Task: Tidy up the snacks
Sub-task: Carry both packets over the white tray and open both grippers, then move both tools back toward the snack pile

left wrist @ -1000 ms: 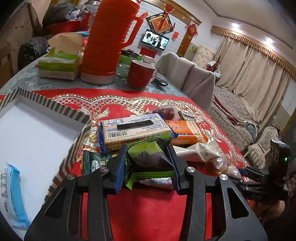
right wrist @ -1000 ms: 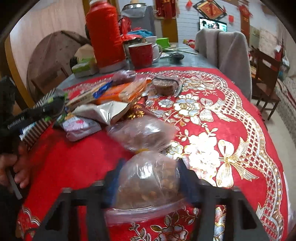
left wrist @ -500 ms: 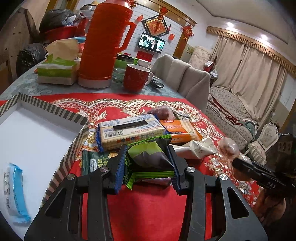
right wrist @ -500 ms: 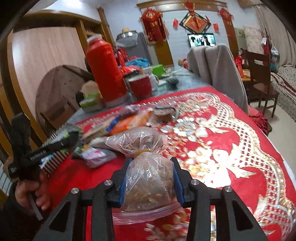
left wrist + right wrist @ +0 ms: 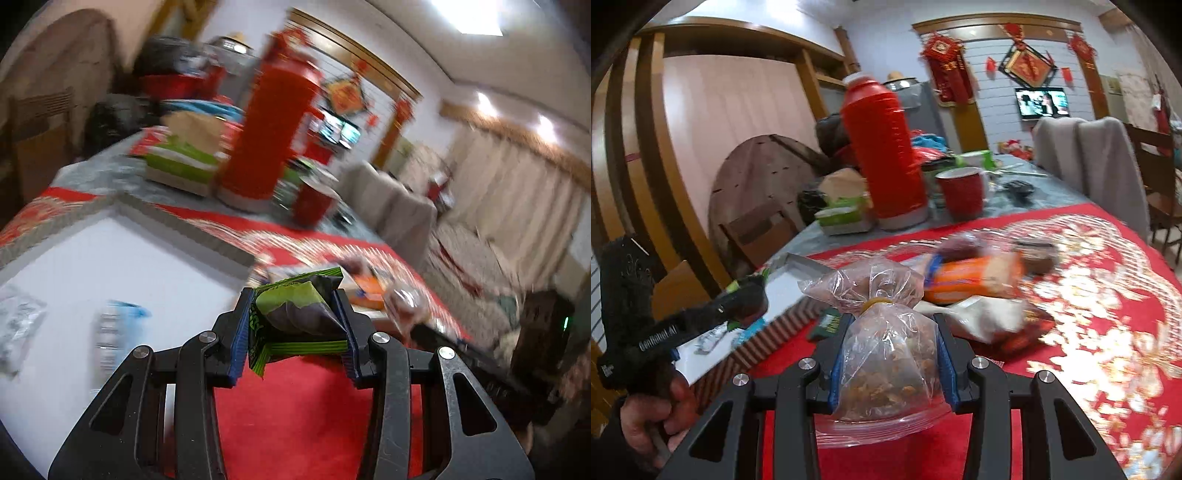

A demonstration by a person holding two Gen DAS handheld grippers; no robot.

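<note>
Over the near corner of the white-floored box (image 5: 122,258), in the left wrist view, the left gripper (image 5: 295,325) has its fingers clenched on a crumpled green snack packet (image 5: 291,314), carried clear of the red cloth on the table (image 5: 295,413); I judge it is bound for the box, where a blue-edged packet (image 5: 118,332) already lies; the print along the green wrapper's edge is too blurred to read.

In the right wrist view, the right gripper (image 5: 890,354) grasps a clear plastic bag of brown snacks (image 5: 886,362) below its yellow tie, so the contents hang safely; the orange biscuit pack (image 5: 975,277) waits in the pile beyond; the box's striped wall (image 5: 768,339) is near; white lettering on the left gripper reads roughly "GenRobot.AI".
</note>
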